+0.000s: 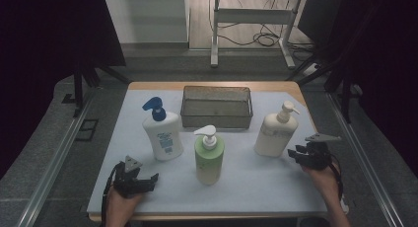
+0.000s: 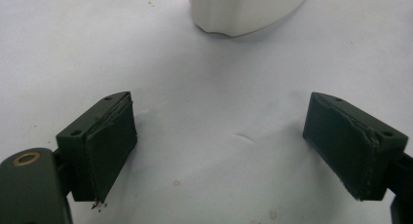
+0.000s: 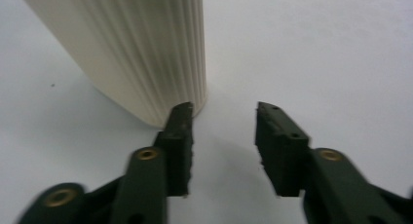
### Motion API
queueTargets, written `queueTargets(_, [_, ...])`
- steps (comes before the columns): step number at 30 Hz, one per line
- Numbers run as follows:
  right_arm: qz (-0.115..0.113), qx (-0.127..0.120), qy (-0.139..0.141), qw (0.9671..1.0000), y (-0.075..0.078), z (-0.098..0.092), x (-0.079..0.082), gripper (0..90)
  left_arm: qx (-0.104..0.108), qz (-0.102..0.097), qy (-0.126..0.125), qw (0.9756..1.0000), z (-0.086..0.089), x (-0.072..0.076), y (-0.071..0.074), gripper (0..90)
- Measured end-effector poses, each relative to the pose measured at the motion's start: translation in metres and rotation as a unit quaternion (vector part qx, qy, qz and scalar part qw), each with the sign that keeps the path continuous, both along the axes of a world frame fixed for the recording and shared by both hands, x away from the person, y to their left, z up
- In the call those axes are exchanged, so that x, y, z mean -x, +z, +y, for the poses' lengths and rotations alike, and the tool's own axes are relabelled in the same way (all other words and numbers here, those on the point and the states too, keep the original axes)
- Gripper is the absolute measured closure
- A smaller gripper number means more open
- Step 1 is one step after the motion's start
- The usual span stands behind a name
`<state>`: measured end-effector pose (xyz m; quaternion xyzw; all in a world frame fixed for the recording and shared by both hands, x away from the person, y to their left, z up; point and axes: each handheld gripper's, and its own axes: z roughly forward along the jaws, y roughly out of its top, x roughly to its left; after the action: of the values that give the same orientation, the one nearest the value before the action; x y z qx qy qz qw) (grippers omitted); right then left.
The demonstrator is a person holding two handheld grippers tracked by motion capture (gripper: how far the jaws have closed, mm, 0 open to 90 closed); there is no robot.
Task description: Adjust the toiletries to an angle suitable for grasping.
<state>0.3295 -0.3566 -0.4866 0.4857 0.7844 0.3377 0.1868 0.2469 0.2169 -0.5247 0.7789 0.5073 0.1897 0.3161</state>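
On the table: white mat (image 1: 256,180) with three pump bottles and a mesh basket (image 1: 216,107) at the back edge.
Right gripper (image 1: 298,153): held low at the right side of the mat, just beside the cream bottle (image 1: 275,132); in the right gripper view its jaws stand partly apart with only bare mat between them, the tip of one jaw right at the foot of the bottle's ribbed wall (image 3: 141,53); touching or not, I cannot tell.
Cream bottle: upright, right of the basket's front corner, pump nozzle pointing right.
Left gripper (image 1: 143,180): low at the near left of the mat, jaws spread wide, nothing between them; bare mat under them in the left gripper view (image 2: 219,131).
White bottle (image 1: 162,132): blue pump, upright, just beyond the left gripper; its base shows at the top of the left gripper view (image 2: 243,12).
Green bottle (image 1: 209,157): white pump, upright, mid-mat, between the other two and nearer the person.
Hands: one on each gripper, coming in from the near edge.
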Motion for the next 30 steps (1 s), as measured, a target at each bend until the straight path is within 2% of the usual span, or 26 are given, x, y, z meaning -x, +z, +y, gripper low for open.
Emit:
queueTargets(3, [0.006,-0.004,-0.002,1.0000,-0.002,0.000,-0.007,73.5,0.000,0.000,0.000,1.0000,0.000,0.000,0.000,12.0])
queueTargets(5, [0.007,-0.006,-0.003,1.0000,-0.002,0.001,-0.009,75.7,0.000,0.000,0.000,1.0000,0.000,0.000,0.000,12.0])
queueTargets(6, [0.009,-0.006,-0.003,0.9999,-0.004,0.001,-0.014,80.2,0.000,0.000,0.000,1.0000,0.000,0.000,0.000,12.0])
queueTargets(10, [0.018,-0.005,0.001,0.9998,-0.007,0.004,-0.022,83.8,0.001,0.000,0.000,1.0000,0.000,0.000,0.000,12.0])
queueTargets(21, [0.034,-0.025,-0.013,0.9990,-0.018,0.004,-0.037,87.2,0.000,0.000,0.000,1.0000,0.000,0.000,0.000,12.0])
queueTargets(24, [0.035,-0.046,-0.005,0.9983,-0.021,0.003,-0.039,86.9,0.000,0.000,0.000,1.0000,0.000,0.000,0.000,12.0])
queueTargets(28, [0.036,-0.060,0.001,0.9976,-0.022,0.003,-0.041,85.5,0.000,0.000,0.000,1.0000,0.000,0.000,0.000,12.0])
queueTargets(30, [0.031,-0.056,0.004,0.9979,-0.022,0.004,-0.042,85.7,0.000,0.000,0.000,1.0000,0.000,0.000,0.000,12.0])
